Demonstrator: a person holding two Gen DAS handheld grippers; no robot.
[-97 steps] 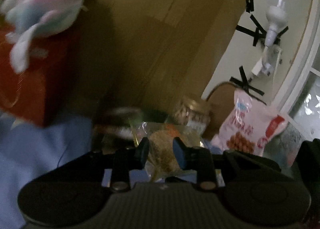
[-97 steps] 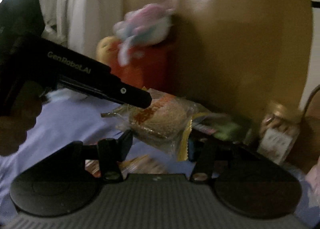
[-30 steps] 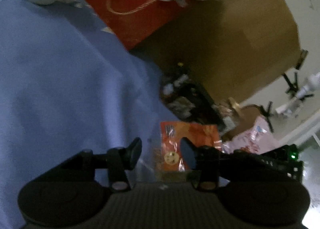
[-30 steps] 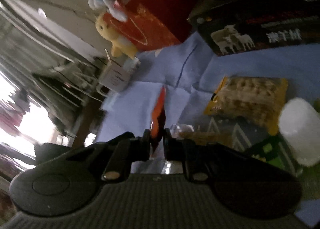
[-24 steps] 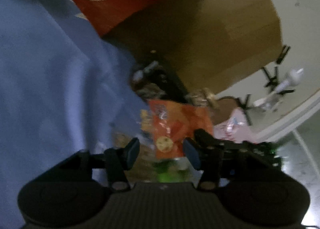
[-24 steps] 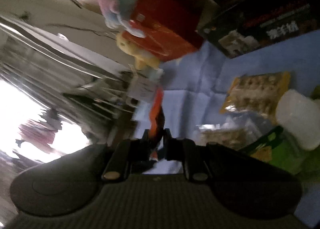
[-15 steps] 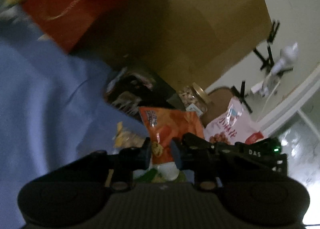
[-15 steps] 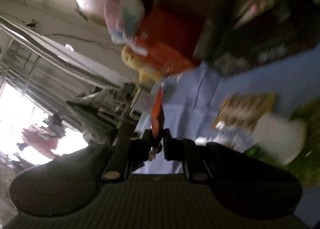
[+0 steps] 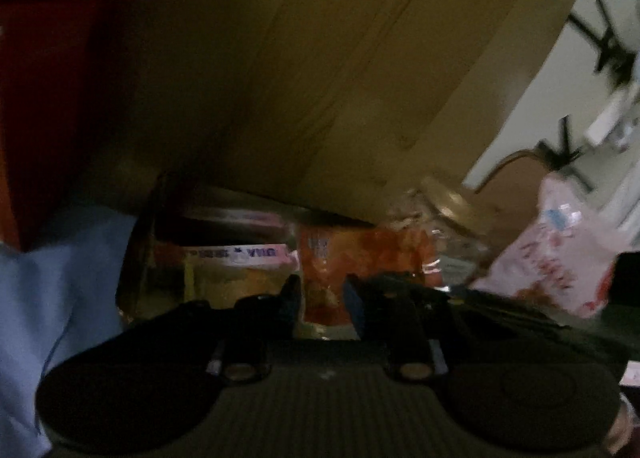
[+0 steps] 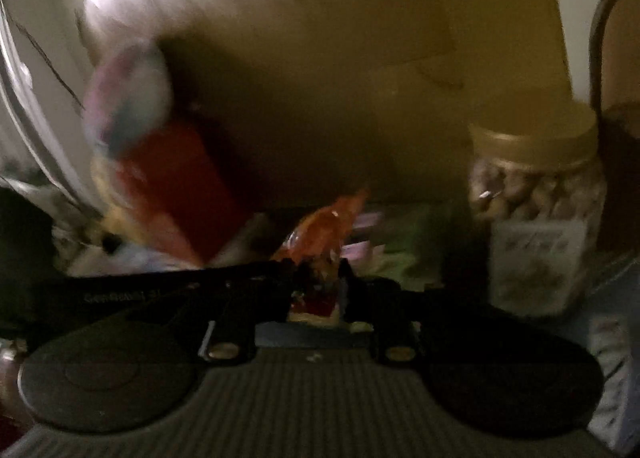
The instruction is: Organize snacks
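Note:
An orange snack bag (image 9: 360, 258) stands upright between the fingers of my left gripper (image 9: 323, 292). The pads still hold it while the jaws are opening a little. In the right wrist view the same orange bag (image 10: 324, 230) rises between the fingers of my right gripper (image 10: 320, 276). Those jaws are opening, and a gap shows beside the bag. The left gripper's black body (image 10: 160, 292) reaches in from the left to the bag. Behind it lies a black snack box (image 9: 224, 242) with packets. Both views are dark and blurred.
A tall cardboard box (image 9: 320, 57) walls off the back. A nut jar with a gold lid (image 10: 536, 185) stands right of the bag, with a pink snack bag (image 9: 560, 258) further right. A red gift bag (image 9: 40, 117) and a plush toy (image 10: 128, 105) sit left, with blue cloth (image 9: 60, 278) below.
Both hands swung from over the blue cloth toward the cardboard box and jar. The left gripper closed on the orange bag that the right was holding. The right jaws have spread.

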